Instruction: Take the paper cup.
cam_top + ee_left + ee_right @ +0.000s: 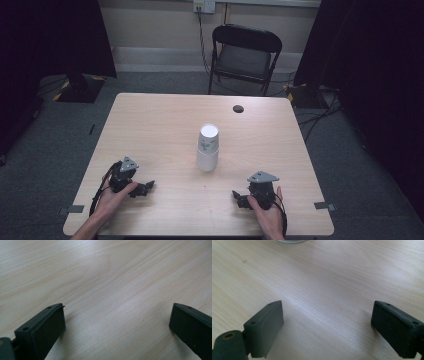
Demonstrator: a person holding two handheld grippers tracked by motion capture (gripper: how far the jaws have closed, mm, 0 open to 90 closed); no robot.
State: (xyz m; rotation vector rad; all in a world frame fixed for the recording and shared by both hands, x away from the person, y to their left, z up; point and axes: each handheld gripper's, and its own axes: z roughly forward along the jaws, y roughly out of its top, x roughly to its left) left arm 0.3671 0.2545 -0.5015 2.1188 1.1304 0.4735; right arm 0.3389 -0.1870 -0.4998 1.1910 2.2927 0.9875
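Two stacked paper cups (208, 148) stand mid-table, chair (244, 56) beyond.

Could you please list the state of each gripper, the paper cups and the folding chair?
left gripper: open, empty, low over the table.
right gripper: open, empty.
paper cups: stacked upside down at mid-table, untouched.
folding chair: unfolded, vacant, beyond the table.
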